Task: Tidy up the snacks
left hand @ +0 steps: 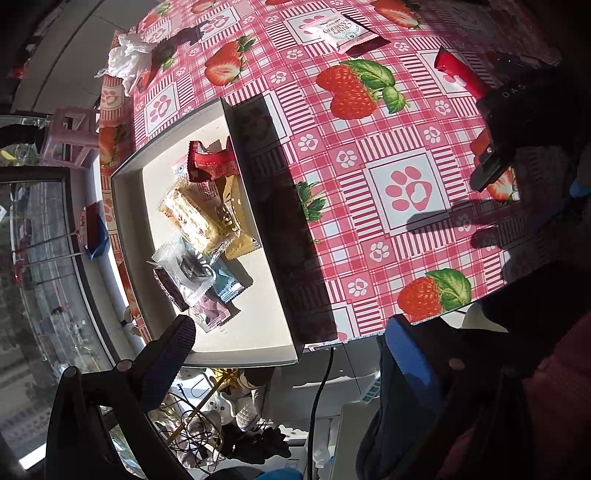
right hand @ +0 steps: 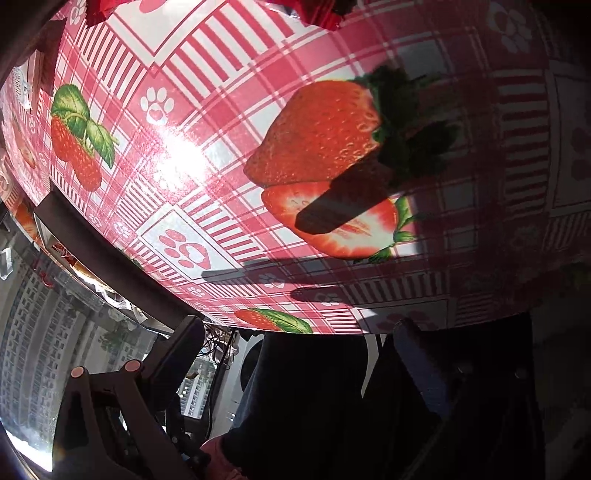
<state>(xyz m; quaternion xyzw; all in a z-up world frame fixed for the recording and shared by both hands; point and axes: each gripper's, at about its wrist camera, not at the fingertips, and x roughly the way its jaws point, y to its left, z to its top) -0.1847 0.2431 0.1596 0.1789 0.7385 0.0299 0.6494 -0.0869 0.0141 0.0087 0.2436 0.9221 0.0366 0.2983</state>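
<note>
Hovering low at the near table edge, the left gripper [left hand: 291, 354] is sitting with its jaws spread wide and nothing between them, one dark textured finger [left hand: 173, 350] poking over the near corner of the tray [left hand: 258, 354] and the blue-padded one way off to the side over the floor clutter. The right gripper [right hand: 295, 354] is doing much the same: jaws apart, empty, tilted down at the table edge, its fingers throwing long thin shadows across the tablecloth [right hand: 221, 92].

That tray is a shallow white rectangular box with thin upright walls, lying flat on the table's left part. Inside, the snacks are piling up loosely along the far side: a pinkish crinkle-edged packet [left hand: 212, 314] nearest, then a clear plastic one with something dark inside [left hand: 188, 269], a light blue packet [left hand: 229, 284], a pale yellow bar in clear wrap [left hand: 192, 218], a gold packet [left hand: 236, 221] partly under it, and a shiny red wrapper [left hand: 212, 162] furthest back, all overlapping a bit.

The tablecloth is glossy plastic, pink plaid with paw prints and big strawberries, glaring in the sun.

Further out, still on the cloth and well apart from the tray, a long red stick packet [left hand: 461, 74] is lying near the right gripper's body, and a flat pink-and-white packet [left hand: 338, 31] is sitting near the far edge. A crumpled white plastic bag [left hand: 127, 61] is bunching up at the far left corner.
</note>
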